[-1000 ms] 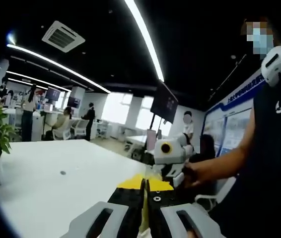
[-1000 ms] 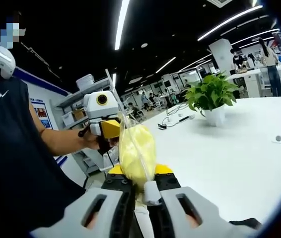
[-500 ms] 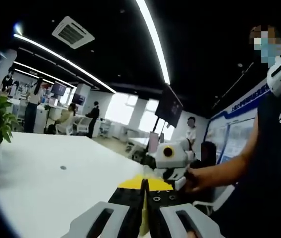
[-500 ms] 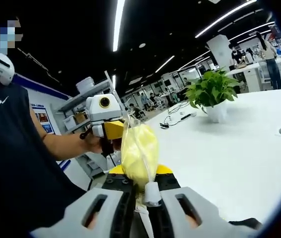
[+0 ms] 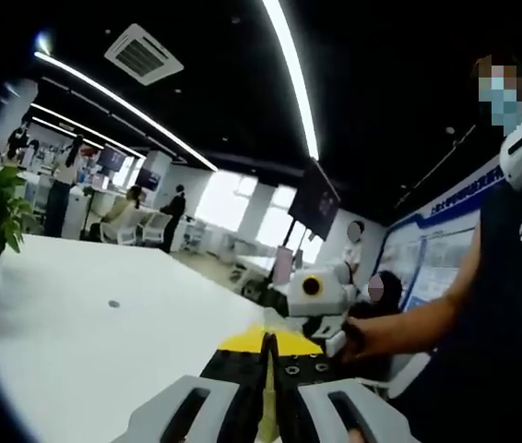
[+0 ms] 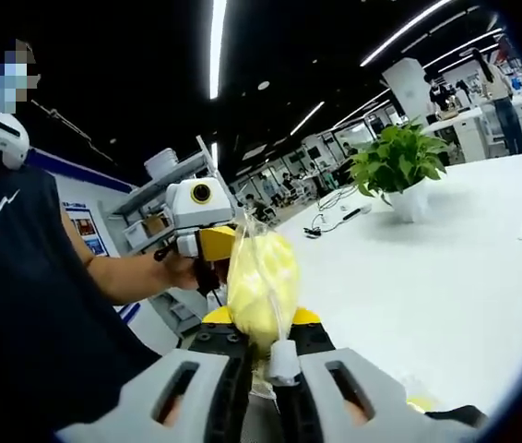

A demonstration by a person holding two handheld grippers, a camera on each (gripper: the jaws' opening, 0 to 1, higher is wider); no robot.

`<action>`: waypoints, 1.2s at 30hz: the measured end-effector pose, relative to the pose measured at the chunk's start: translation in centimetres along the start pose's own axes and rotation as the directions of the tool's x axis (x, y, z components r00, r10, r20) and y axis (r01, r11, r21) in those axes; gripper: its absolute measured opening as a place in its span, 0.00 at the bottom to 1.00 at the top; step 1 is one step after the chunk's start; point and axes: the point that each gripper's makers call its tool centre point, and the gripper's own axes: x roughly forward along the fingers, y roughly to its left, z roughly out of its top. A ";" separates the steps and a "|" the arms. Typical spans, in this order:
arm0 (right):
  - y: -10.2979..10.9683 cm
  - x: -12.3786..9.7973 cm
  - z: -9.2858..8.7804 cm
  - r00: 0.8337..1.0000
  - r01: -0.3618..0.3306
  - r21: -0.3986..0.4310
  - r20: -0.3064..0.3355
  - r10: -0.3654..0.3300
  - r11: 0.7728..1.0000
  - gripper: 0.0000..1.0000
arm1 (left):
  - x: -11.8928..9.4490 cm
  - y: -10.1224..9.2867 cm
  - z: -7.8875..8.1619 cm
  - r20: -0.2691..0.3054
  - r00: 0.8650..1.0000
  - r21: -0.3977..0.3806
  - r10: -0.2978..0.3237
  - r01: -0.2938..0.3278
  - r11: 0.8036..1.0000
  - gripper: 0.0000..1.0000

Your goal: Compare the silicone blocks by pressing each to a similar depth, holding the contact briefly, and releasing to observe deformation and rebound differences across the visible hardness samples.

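A clear plastic bag (image 6: 259,281) with a pale yellow silicone block inside stands up from my right gripper (image 6: 261,321), whose jaws are shut on the bag's lower end. My left gripper (image 6: 213,245), held in a person's hand, is just left of the bag and faces this camera. In the left gripper view my left gripper (image 5: 268,341) is shut, with a thin pale yellow sliver pinched between the jaws that looks like the bag's edge. The right gripper (image 5: 327,329) hangs just beyond it, in the person's hand.
A wide white table (image 6: 445,277) lies under both grippers. On it stand a potted plant (image 6: 399,164), some cables (image 6: 335,220) and a small dark object (image 5: 113,304). The person in a dark shirt (image 6: 21,314) is close on one side. Office desks and people are far behind.
Both views have drifted a little with the hands. The bag stays held the same way and both grippers stay shut.
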 end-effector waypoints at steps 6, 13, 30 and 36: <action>-0.3 0.1 0.3 1.000 0.021 0.001 0.014 -0.021 1.000 0.04 | 0.0 0.2 0.2 -0.002 1.000 0.036 0.020 -0.020 0.999 0.00; -0.1 0.7 1.3 0.997 0.033 0.018 0.064 -0.034 0.999 0.08 | -0.7 0.2 1.6 -0.008 1.000 -0.047 0.012 -0.013 0.999 0.00; -3.3 0.0 1.5 0.966 0.233 -0.064 0.131 -0.223 0.970 0.55 | -1.8 1.0 3.8 0.076 0.996 -0.051 0.043 -0.039 0.998 0.00; -5.1 -1.9 2.3 0.931 0.353 -0.147 0.148 -0.333 0.924 0.85 | -2.4 1.7 4.4 0.102 0.993 -0.070 0.065 -0.058 0.996 0.00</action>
